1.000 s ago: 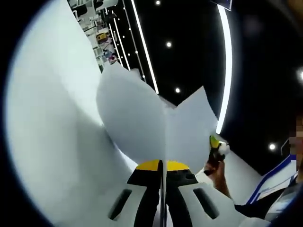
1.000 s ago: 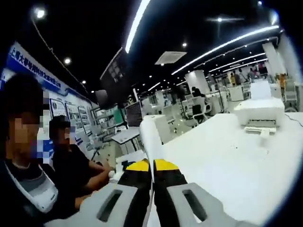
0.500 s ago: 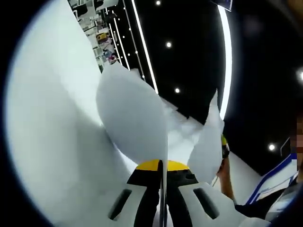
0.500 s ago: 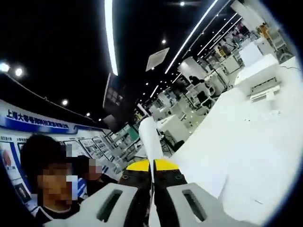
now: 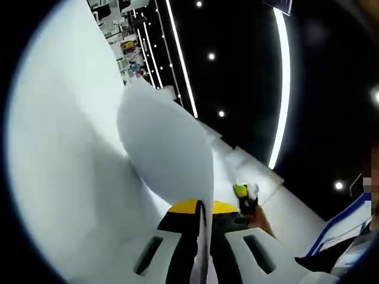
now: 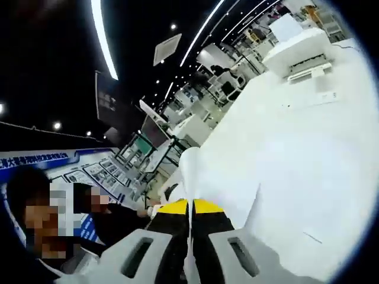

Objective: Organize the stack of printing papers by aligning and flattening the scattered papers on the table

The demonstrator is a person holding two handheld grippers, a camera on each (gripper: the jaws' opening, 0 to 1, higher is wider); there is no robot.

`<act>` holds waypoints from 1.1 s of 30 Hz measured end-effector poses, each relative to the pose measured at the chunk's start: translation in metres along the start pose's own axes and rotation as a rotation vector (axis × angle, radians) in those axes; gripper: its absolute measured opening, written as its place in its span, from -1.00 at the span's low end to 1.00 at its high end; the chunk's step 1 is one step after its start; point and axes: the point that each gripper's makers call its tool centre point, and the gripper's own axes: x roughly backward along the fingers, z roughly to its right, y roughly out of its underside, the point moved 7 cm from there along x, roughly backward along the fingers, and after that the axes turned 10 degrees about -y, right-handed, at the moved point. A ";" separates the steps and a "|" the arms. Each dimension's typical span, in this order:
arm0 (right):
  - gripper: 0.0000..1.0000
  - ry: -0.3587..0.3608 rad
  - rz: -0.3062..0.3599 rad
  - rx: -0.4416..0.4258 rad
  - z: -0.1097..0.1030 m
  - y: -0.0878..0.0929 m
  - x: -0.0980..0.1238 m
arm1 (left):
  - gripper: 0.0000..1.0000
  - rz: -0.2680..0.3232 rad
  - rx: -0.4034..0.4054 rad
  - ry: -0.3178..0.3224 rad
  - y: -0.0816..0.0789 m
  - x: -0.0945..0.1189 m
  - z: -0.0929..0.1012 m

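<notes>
1. I am holding a two-jaw claw in each hand, and both are pinching paper. In the left gripper view my left claw (image 5: 203, 208) has its yellow-tipped jaws pressed together on the edge of a sheet of white paper (image 5: 166, 148), with no gap showing between them.

2. That sheet is rising from the jaws and bowing outward in a wide curve above the white table (image 5: 53, 177). It is lifted clear of the surface, not lying flat.

3. In the right gripper view my right claw (image 6: 190, 207) is likewise closed tight, its jaws clamped on a thin paper edge (image 6: 190, 168) that is standing up from them and curling over.

4. My right claw is also appearing in the left gripper view (image 5: 244, 198), low and near the table, just beside more white paper (image 5: 249, 174) lying there.

5. In the right gripper view more sheets (image 6: 296, 195) are lying on the table beyond the jaws. A white printer (image 6: 299, 50) is sitting toward the far edge of the table. A person in dark clothing (image 6: 118, 222) is sitting beside the table's near edge.

6. I judge the step in hand to be gathering: the paper is being held up between both claws, not yet squared or flattened.

7. The next move, as I judge it, calls for lowering the paper onto the sheets on the table, matching the edges, then pressing flat.
</notes>
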 end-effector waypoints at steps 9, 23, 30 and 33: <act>-1.00 0.027 -0.052 0.020 0.010 0.022 -0.026 | -0.78 -0.003 0.005 0.011 0.001 0.000 0.002; -1.00 -0.019 -0.028 -0.014 0.021 0.011 -0.052 | -0.73 0.000 0.003 0.033 0.002 0.001 0.005; -1.00 -0.051 -0.007 -0.039 0.024 0.006 -0.064 | -0.74 -0.009 -0.004 0.028 0.002 0.000 0.004; -1.00 -0.058 -0.014 -0.040 0.021 0.012 -0.068 | -0.75 -0.012 -0.004 0.026 0.002 0.001 0.004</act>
